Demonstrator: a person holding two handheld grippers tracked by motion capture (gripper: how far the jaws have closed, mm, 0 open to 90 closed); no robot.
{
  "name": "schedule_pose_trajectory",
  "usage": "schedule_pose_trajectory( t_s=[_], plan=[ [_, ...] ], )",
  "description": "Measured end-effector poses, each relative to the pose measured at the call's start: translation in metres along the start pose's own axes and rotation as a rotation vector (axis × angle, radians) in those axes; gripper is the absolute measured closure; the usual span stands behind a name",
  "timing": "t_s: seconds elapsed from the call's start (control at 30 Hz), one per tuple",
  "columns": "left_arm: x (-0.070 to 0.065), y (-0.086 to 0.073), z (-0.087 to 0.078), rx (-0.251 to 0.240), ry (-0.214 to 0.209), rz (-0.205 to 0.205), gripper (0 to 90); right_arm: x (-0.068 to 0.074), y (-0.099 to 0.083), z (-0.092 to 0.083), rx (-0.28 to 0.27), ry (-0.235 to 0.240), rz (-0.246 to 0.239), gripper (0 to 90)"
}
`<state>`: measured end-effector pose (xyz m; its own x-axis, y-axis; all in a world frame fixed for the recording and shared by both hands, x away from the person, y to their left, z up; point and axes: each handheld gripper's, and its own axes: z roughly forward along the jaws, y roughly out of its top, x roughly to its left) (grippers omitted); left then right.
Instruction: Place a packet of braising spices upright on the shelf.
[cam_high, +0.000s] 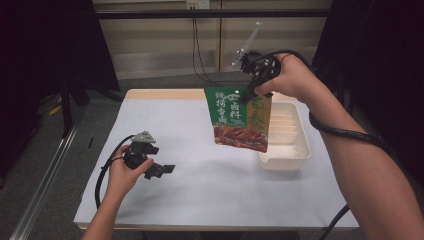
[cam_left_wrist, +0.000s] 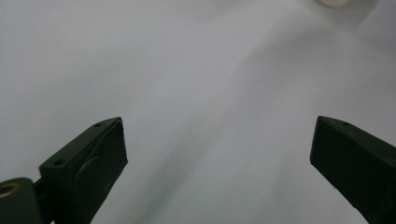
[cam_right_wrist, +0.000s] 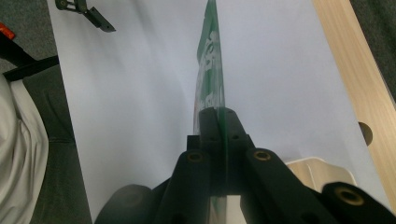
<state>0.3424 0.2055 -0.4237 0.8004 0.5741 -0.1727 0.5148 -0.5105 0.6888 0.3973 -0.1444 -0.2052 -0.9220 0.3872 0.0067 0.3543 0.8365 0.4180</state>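
Green seasoning pouch (cam_high: 242, 119), hanging above the table (cam_high: 200, 190) beside the white tray (cam_high: 290, 145), pinched at its top edge by the closed right tool (cam_high: 250, 92); left tool (cam_high: 159, 170) wide open, empty; risk: thin-edge grip slipping, pouch dropping.

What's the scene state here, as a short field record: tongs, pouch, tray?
left tongs: open, holding nothing, low over the table at its left side
right tongs: shut on the pouch's top edge
pouch: green, hanging upright in the air, clear of the table, beside the tray
tray: white, on the table's right side, looks empty
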Motion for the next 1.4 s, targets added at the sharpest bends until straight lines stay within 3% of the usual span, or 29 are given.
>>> schedule_pose_trajectory(
  t_s=[0.2, 0.57, 1.4],
  plan=[
    [0.002, -0.003, 0.0, -0.001, -0.01, -0.016, 3.8, -0.008, -0.003, -0.004, 0.021, -0.005, 0.032, 90.0],
    [0.001, -0.005, 0.0, 0.008, -0.011, -0.01, 3.8, -0.021, -0.008, -0.014, 0.019, -0.032, 0.083, 90.0],
    [0.0, -0.006, 0.002, 0.014, -0.013, -0.004, 3.8, -0.039, -0.077, -0.033, 0.018, -0.067, 0.184, 90.0]
  ],
)
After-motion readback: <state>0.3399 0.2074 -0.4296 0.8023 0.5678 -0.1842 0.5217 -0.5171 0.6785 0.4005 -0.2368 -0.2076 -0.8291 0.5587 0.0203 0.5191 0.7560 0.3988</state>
